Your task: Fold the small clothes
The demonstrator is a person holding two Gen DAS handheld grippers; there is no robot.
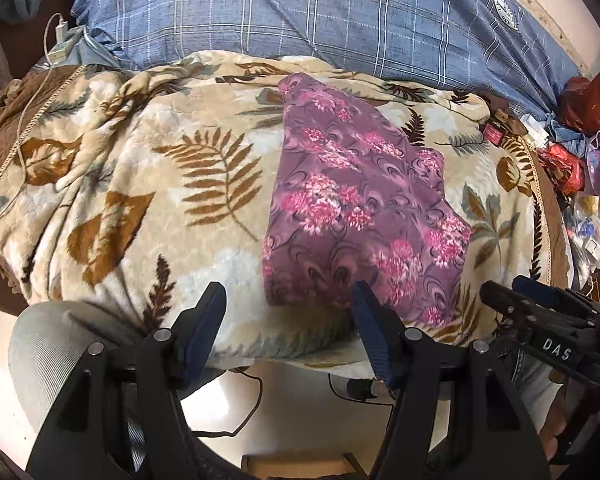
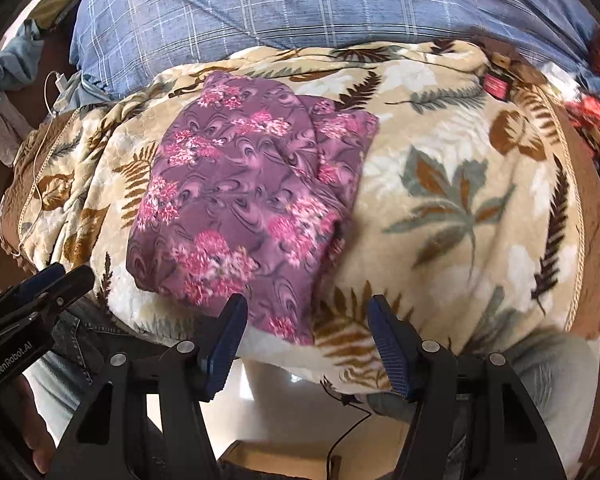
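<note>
leaf-print blanket (image 1: 148, 184) on bed carries folded purple floral garment (image 1: 352, 208).

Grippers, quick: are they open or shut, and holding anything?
Left gripper: open, holding nothing.
Right gripper: open, holding nothing.

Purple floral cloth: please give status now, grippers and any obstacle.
Left gripper open, empty; right gripper open, empty. Purple floral cloth lies folded on leaf-print blanket, untouched. Nothing in the way.

The folded garment (image 1: 352, 208) is laid on the blanket (image 1: 132, 184); behind the blanket, a quilt (image 1: 340, 12) is spread.
</note>
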